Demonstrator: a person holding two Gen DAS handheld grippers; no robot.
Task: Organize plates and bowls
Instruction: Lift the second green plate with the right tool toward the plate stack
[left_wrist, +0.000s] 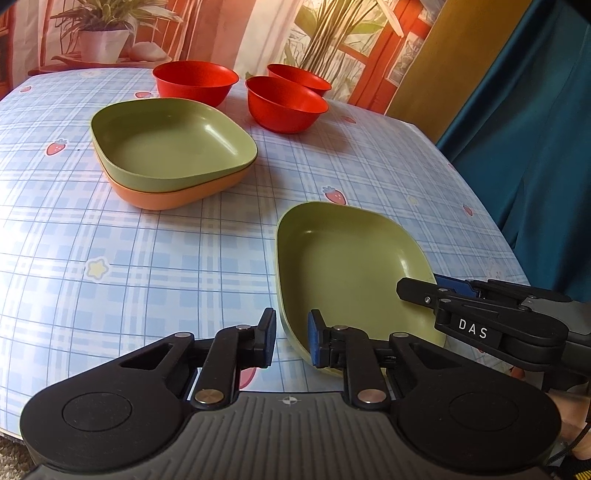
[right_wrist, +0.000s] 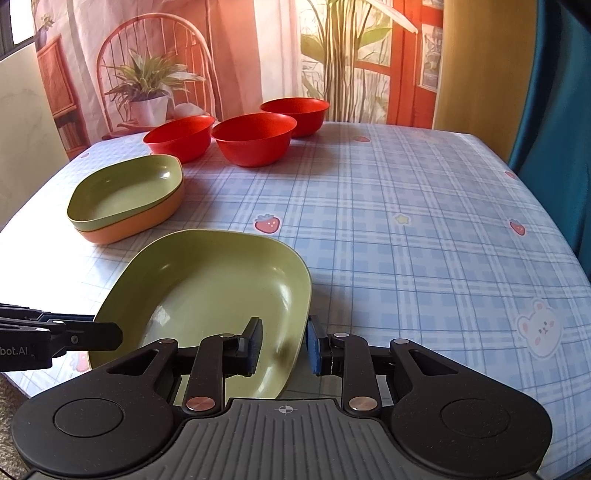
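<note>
The left tongs are set astride the near left rim of the loose green plate, one pad outside the wall and one inside; they are nearly closed, though a sliver of gap to the outer pad is seen, so a firm pinch cannot be confirmed. The right tongs are placed the same way over the plate's near right rim, narrowly parted, and pad contact there cannot be told either. The plate is lying on the counter at its near edge.

Both grips are best tightened evenly before lifting, and the plate kept level so that neither rim slips.

Farther back, a green plate is nested in an orange plate; the loose plate is probably meant to be lowered squarely onto that stack. Beyond it, three red bowls are left unstacked.
</note>
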